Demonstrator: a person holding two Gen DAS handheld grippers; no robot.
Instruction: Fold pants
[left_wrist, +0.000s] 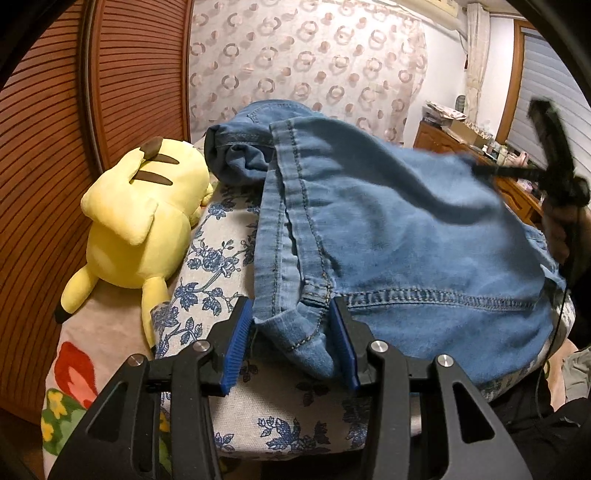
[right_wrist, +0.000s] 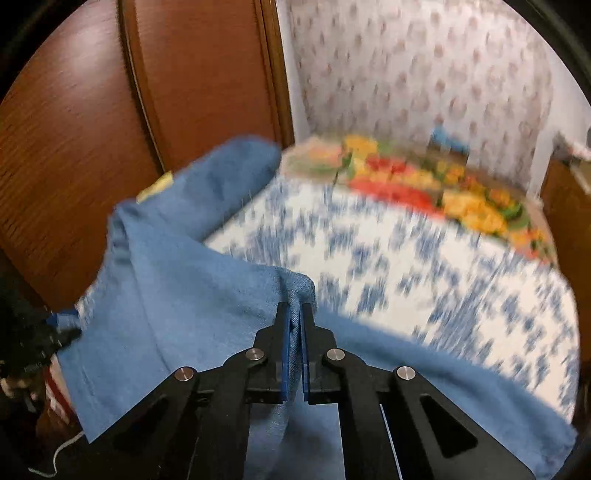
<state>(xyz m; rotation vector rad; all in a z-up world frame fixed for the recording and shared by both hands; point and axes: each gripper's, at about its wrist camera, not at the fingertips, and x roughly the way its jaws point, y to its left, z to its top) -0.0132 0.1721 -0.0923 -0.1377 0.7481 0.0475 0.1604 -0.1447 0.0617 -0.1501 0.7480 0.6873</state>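
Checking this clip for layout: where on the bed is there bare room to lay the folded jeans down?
Free: the blue-flowered sheet between the jeans and the bright floral blanket; and a strip in front of the left tongs. Crowded: the wardrobe side, where the yellow plush lies beside the jeans; right tongs grip denim.

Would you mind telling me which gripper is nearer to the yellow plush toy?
Left. The left gripper sits on the jeans beside the plush toy; the right gripper grips their far side.

A yellow plush toy (left_wrist: 140, 218) lies at left on the blue-flowered bedspread (left_wrist: 207, 258), beside a slatted wooden door (left_wrist: 48, 147).
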